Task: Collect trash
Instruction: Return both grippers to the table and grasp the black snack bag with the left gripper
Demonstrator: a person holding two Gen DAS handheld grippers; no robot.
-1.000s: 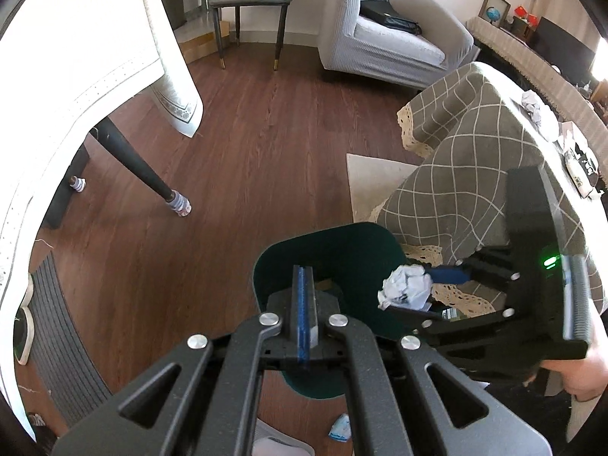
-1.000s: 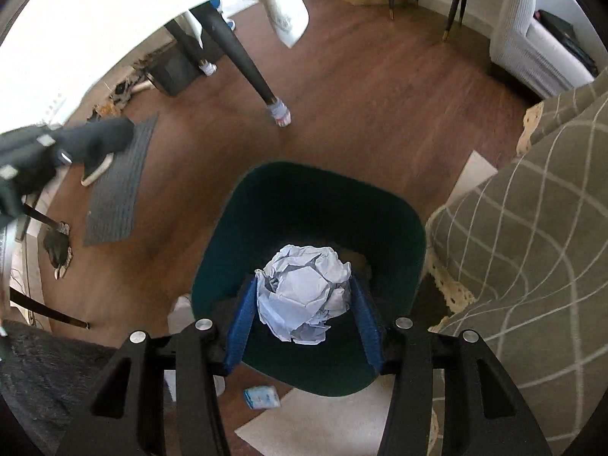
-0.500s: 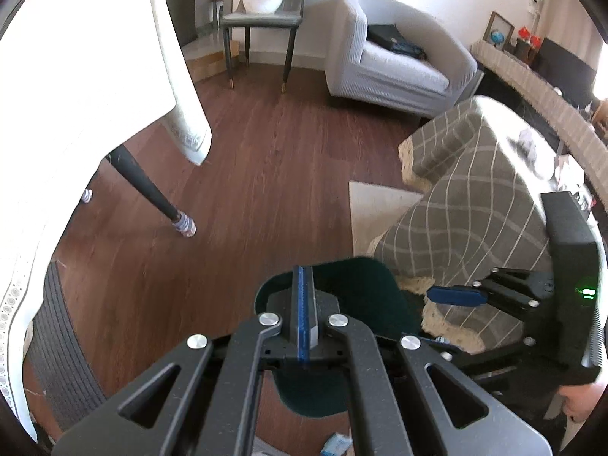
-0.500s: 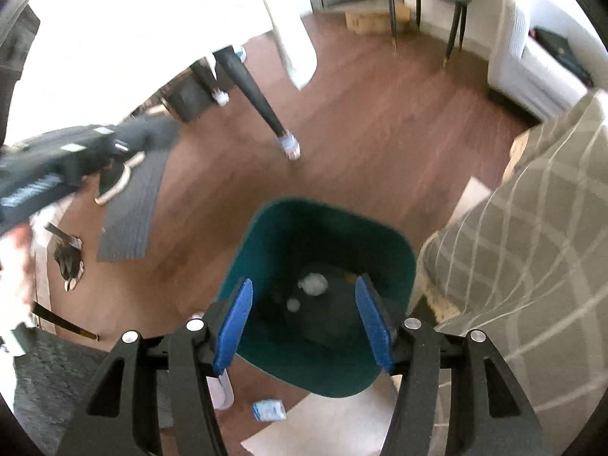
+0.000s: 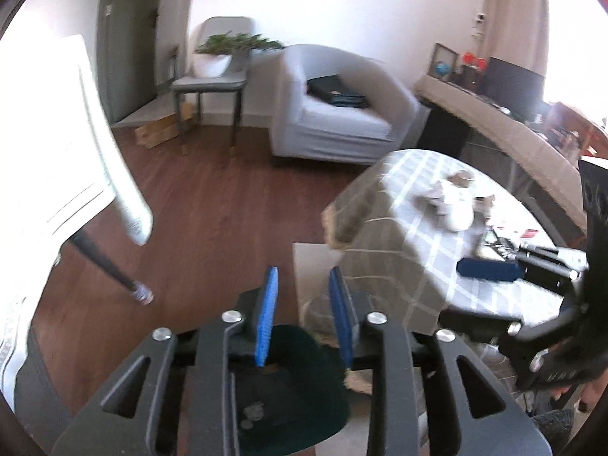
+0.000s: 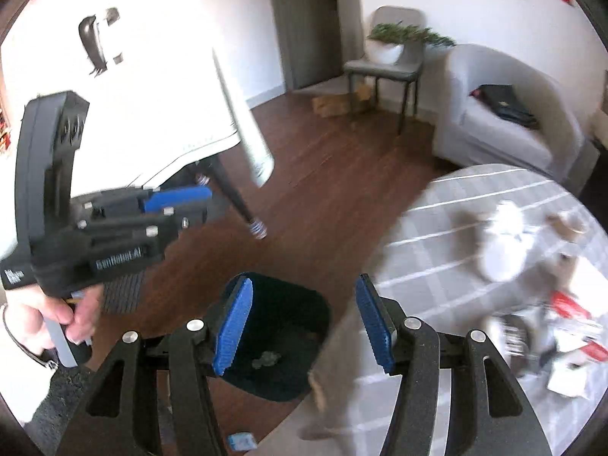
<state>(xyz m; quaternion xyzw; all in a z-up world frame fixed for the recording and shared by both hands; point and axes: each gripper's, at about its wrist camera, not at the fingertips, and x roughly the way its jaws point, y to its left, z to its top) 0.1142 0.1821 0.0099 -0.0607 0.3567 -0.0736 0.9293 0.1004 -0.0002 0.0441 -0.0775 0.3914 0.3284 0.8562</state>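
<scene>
A dark green trash bin (image 6: 281, 342) stands on the wood floor beside the low table; crumpled paper (image 6: 266, 359) lies at its bottom. The bin also shows in the left wrist view (image 5: 288, 391). My right gripper (image 6: 304, 323) is open and empty, raised above the bin's rim. My left gripper (image 5: 304, 315) is open and empty, also above the bin. More white crumpled trash (image 6: 501, 243) lies on the checked tablecloth (image 6: 437, 266), seen too in the left wrist view (image 5: 456, 205).
A white-clothed table (image 6: 133, 95) with a dark leg (image 6: 239, 201) stands left. A grey armchair (image 5: 334, 114) and a side table with a plant (image 5: 212, 76) stand at the back. A small packet (image 6: 241, 441) lies on the floor. Red-and-white packaging (image 6: 573, 319) lies on the checked table.
The right gripper opened and let the crumpled paper fall into the bin. Both grippers then rose and tilted up toward the checked table; the left gripper opened.
</scene>
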